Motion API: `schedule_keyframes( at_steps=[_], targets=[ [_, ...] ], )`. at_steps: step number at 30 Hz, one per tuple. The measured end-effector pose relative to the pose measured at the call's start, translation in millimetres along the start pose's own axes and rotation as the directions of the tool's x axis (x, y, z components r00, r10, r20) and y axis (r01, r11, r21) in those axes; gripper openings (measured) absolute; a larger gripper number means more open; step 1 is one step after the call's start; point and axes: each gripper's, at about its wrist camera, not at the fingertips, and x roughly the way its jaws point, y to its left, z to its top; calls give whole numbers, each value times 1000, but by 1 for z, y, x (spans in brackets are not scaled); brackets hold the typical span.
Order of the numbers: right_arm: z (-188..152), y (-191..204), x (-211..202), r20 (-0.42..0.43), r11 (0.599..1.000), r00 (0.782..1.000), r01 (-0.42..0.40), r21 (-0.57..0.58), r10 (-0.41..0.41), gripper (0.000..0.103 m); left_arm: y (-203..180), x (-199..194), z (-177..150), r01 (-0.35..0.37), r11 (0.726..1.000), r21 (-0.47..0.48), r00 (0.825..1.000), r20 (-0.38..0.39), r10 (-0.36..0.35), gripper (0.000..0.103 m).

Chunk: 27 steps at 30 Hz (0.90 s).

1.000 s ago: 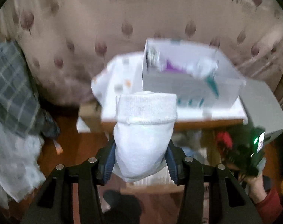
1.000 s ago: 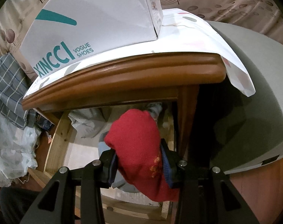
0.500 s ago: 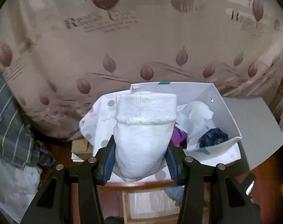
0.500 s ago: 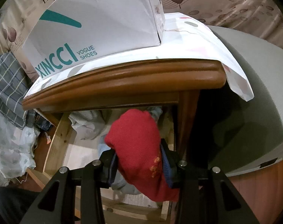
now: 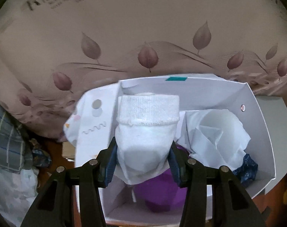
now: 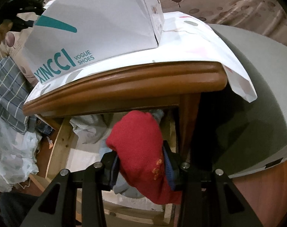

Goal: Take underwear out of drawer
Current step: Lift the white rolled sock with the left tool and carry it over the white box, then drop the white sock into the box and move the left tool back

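My left gripper (image 5: 142,159) is shut on a white rolled sock (image 5: 146,130) and holds it over the open white shoe box (image 5: 260,132). Inside the box lie a purple garment (image 5: 160,194), white tissue paper (image 5: 217,132) and a dark blue garment (image 5: 247,170). My right gripper (image 6: 141,167) is shut on a red rolled sock (image 6: 139,147) just above the open wooden drawer (image 6: 58,147), under the table edge (image 6: 124,87). Pale and grey clothes (image 6: 86,130) lie in the drawer. The left gripper (image 6: 18,17) shows at the box's far left corner in the right wrist view.
The shoe box (image 6: 98,28) stands on a white dotted cloth (image 6: 209,37) over the wooden table. A leaf-patterned curtain (image 5: 143,37) hangs behind. A grey plaid fabric (image 5: 7,141) and pale cloth (image 6: 11,160) lie to the left; a grey surface (image 6: 257,94) is on the right.
My left gripper has carried the white sock forward from in front of the table to above the shoe box. The right gripper has stayed in place with the red sock.
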Motion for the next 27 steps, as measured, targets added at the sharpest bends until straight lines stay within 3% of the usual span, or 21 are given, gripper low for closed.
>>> schedule_keyframes(
  at_steps=[10,13,21,27],
  targets=[
    [0,-1,2,-11,1000,1000,-10,1,10,40,3,33,0,-29,999,-17,998,-55,28,51],
    [-1,-1,2,-15,1000,1000,-8,0,8,40,1,29,-1,-39,999,2,998,-46,40,67],
    [-1,2,0,-4,1000,1000,3,-16,-3,40,-4,-20,-16,-25,999,27,998,65,23,72],
    [-2,2,-2,9,1000,1000,8,-19,-8,40,4,-75,-76,-65,998,21,981,182,60,79]
  ],
)
